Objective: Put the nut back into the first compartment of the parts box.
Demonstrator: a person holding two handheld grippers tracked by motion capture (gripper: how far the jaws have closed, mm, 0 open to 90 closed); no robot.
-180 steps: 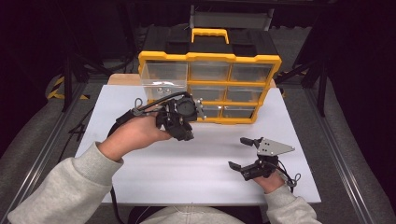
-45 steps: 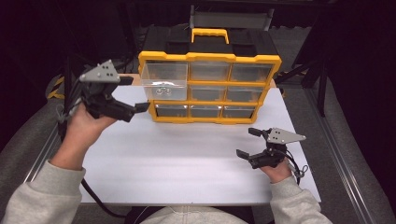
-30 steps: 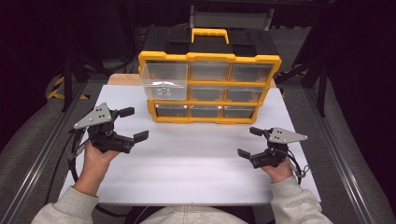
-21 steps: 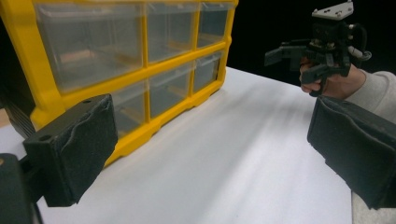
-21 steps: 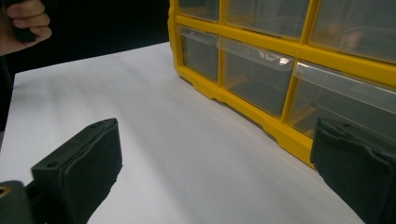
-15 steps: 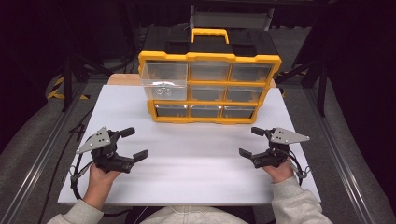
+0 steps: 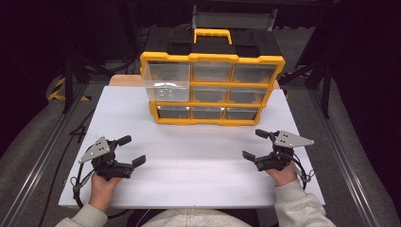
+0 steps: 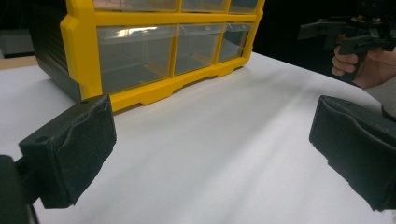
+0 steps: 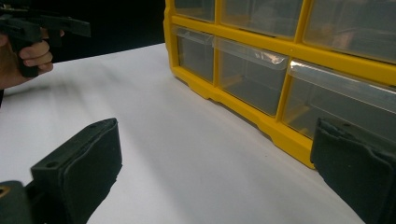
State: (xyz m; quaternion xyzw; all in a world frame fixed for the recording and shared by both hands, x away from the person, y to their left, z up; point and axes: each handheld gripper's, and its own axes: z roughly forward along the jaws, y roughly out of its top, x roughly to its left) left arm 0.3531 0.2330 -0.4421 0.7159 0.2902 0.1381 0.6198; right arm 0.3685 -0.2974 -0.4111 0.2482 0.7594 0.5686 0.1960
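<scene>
A yellow organizer [image 7: 213, 90] with clear drawers stands at the back middle of the white table [image 7: 198, 156]. Its top-left drawer [image 7: 166, 82] is pulled out and holds a small metal piece [image 7: 164, 92]. My left gripper [image 7: 132, 150] rests low at the near left, open with nothing between its pads [image 8: 70, 149]. At the near right my right gripper [image 7: 253, 144] is also open and holds nothing. In the left gripper view the organizer [image 8: 140, 51] lies ahead to the left. The right gripper view has the organizer [image 9: 280, 56] close on its right.
A black case lid with a yellow handle [image 7: 212, 34] tops the organizer. Dark floor and stand legs surround the table. A wooden board edge [image 7: 125, 80] shows behind the table's left. Each gripper view catches the other hand's gripper [image 8: 355, 35] [image 9: 37, 23] far off.
The top-left drawer has been pulled out. My left gripper then came away from it, down to the near left of the table. The right gripper barely moved.
</scene>
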